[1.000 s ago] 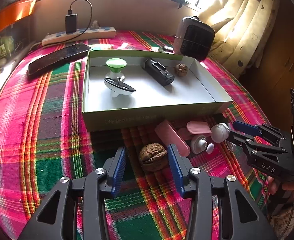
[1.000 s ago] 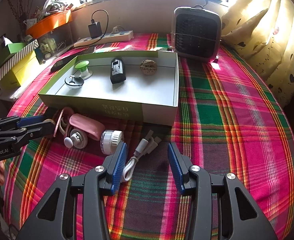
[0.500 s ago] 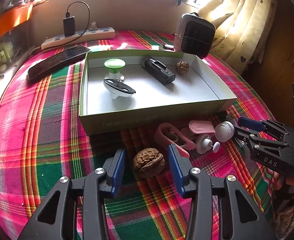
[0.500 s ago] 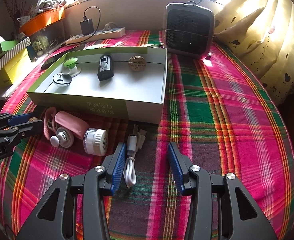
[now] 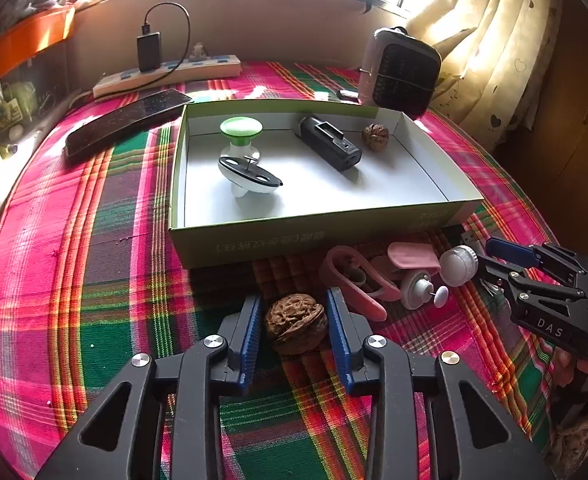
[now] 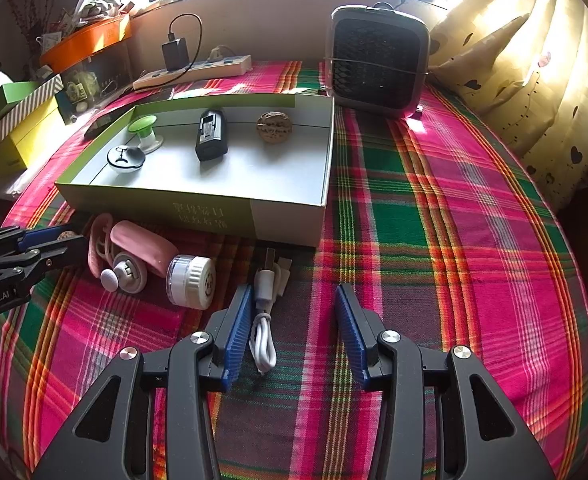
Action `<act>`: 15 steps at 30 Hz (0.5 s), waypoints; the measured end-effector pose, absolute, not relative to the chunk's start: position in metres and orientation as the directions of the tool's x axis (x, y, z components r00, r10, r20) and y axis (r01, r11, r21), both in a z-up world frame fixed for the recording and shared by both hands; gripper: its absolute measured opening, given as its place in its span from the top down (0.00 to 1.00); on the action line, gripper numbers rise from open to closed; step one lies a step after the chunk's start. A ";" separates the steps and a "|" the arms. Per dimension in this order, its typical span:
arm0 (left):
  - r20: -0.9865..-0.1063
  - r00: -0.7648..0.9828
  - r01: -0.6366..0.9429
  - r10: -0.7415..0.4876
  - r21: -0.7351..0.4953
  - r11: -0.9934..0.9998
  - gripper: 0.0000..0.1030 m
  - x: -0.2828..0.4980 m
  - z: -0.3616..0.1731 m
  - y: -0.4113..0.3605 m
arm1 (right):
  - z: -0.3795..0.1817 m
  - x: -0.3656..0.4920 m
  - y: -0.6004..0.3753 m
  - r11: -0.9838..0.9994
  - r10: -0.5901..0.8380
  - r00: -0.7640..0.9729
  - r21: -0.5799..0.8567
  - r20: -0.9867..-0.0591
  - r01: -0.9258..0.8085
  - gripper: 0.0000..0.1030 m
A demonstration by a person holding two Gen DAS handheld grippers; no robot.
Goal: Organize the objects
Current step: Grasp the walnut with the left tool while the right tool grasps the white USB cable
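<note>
A brown walnut (image 5: 296, 323) lies on the plaid cloth between the blue pads of my left gripper (image 5: 296, 330); the jaws are open with small gaps either side. My right gripper (image 6: 294, 334) is open over a coiled white USB cable (image 6: 265, 320), which lies beside its left finger. A green-walled open box (image 5: 254, 240) holds a green-topped white piece (image 5: 241, 136), a black-and-white round piece (image 5: 250, 176), a black device (image 5: 329, 147) and a second walnut (image 5: 375, 136). In front of the box lie a pink clip (image 5: 349, 280), a pink case (image 6: 144, 250) and a white round cap (image 6: 192, 282).
A dark fan heater (image 6: 377, 60) stands behind the box at the right. A phone (image 5: 126, 120) and a power strip (image 5: 166, 76) with charger lie at the back left. Yellow and green boxes (image 6: 18, 128) sit at the left edge. Curtains hang at the right.
My left gripper has narrowed around the walnut. My right gripper has shifted right and forward, so the white cable now lies by its left finger.
</note>
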State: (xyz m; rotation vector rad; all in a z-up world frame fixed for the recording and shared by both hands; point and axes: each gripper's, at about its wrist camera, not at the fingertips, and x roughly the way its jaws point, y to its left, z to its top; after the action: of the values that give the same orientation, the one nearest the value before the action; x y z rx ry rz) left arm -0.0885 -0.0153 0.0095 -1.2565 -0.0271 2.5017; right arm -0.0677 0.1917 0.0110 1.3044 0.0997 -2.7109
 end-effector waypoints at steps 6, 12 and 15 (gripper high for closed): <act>-0.777 -0.557 -0.279 0.293 -0.157 -0.947 0.72 -0.087 0.009 -0.013 | 0.012 -0.066 0.195 -0.988 -0.106 -0.618 0.010 -0.779 0.155 0.77; -0.775 -0.563 -0.269 0.288 -0.158 -0.950 0.72 -0.086 0.008 -0.012 | 0.012 -0.065 0.202 -0.986 -0.129 -0.615 0.038 -0.778 0.160 0.88; -0.773 -0.567 -0.263 0.285 -0.158 -0.952 0.72 -0.086 0.008 -0.012 | 0.012 -0.065 0.203 -0.985 -0.140 -0.614 0.047 -0.777 0.165 0.88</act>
State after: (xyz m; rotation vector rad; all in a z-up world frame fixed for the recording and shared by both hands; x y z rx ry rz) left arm -0.0856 -0.0117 0.0077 -1.2580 -0.0351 2.5357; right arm -0.0650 0.2029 0.0118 1.2859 0.0437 -2.6784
